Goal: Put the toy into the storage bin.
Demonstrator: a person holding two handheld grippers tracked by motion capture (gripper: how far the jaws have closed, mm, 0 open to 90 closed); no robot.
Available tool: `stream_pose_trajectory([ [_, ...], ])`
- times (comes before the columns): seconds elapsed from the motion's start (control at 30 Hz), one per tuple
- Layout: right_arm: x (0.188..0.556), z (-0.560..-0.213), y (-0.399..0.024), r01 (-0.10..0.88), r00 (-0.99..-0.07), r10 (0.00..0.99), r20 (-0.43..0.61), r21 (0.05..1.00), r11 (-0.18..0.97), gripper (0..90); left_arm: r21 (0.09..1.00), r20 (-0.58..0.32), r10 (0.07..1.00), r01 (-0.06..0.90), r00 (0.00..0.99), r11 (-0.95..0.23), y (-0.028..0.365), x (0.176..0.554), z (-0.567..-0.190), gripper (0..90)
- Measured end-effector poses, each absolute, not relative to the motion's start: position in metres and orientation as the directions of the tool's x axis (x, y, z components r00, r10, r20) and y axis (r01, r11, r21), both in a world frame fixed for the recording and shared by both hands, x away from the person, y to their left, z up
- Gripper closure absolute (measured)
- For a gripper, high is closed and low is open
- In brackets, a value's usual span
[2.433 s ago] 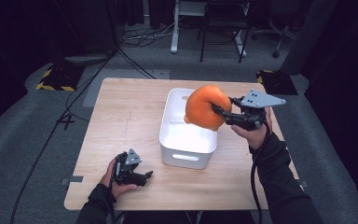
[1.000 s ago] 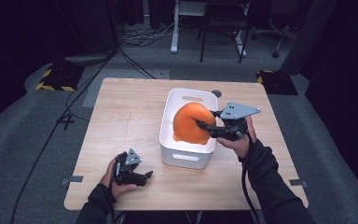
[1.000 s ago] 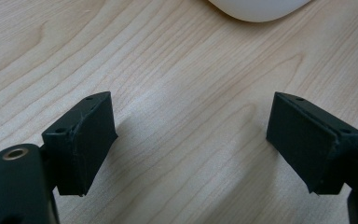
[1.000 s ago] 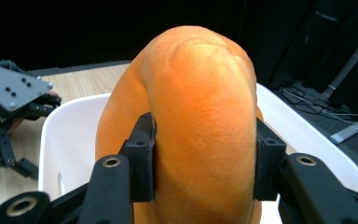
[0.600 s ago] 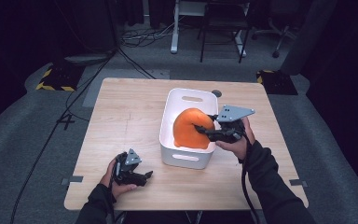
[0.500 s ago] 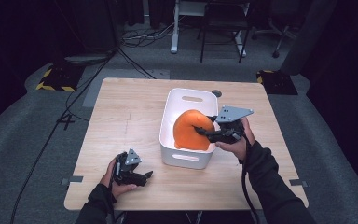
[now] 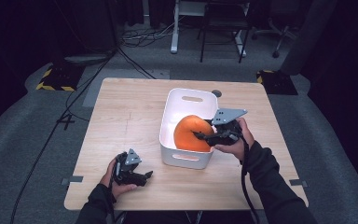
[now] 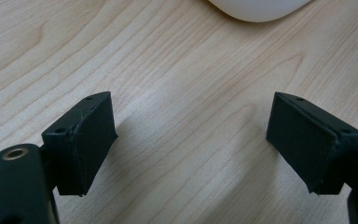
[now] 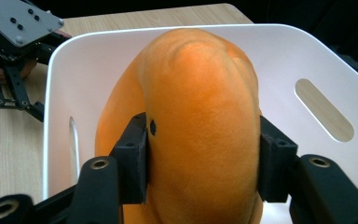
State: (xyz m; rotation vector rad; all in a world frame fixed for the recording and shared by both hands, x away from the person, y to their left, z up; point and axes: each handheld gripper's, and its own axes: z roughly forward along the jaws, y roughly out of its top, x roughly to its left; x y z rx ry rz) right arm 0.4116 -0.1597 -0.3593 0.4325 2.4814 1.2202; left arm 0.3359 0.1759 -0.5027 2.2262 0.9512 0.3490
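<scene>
The orange plush toy point(image 7: 193, 134) sits inside the white bin point(image 7: 190, 96), toward the bin's near end; in the right gripper view it point(image 9: 200, 130) bulges up between the two black jaws, whose pads touch its flanks on either side. The right gripper point(image 7: 204, 136) reaches over the bin's right rim, and its jaws have just been opening with the toy between them, though the pads still press on the fuzzy sides. The bin point(image 9: 279, 51) has a slot handle in each end wall; it stands near the middle of the wooden table point(image 7: 130, 107). The left gripper point(image 7: 142, 178) rests on the table just off the bin's near left corner, its jaws spread wide over bare wood point(image 8: 186, 121); nothing lies between them.
</scene>
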Motion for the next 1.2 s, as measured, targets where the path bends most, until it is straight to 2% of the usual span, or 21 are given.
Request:
stream_pose_trajectory([
  [0.43,0.414,-0.366,-0.15,0.122,-0.917,0.354,-0.184,0.717,0.686,43.6,0.681,-0.021,0.717,0.535,0.697,-0.5,0.176,0.336,-0.503,15.8],
  [0.77,0.414,-0.37,-0.148,0.138,-0.928,0.336,-0.162,0.689,0.711,41.5,0.682,-0.022,0.718,0.535,0.696,-0.498,0.176,0.336,-0.503,15.8],
  [0.93,0.414,-0.368,-0.151,0.15,-0.925,0.351,-0.143,0.712,0.686,48.4,0.683,-0.02,0.717,0.534,0.696,-0.499,0.176,0.336,-0.503,15.8],
  [1.2,0.415,-0.368,-0.153,0.154,-0.928,0.347,-0.136,0.707,0.69,49.9,0.681,-0.02,0.717,0.534,0.697,-0.501,0.176,0.336,-0.503,15.8],
])
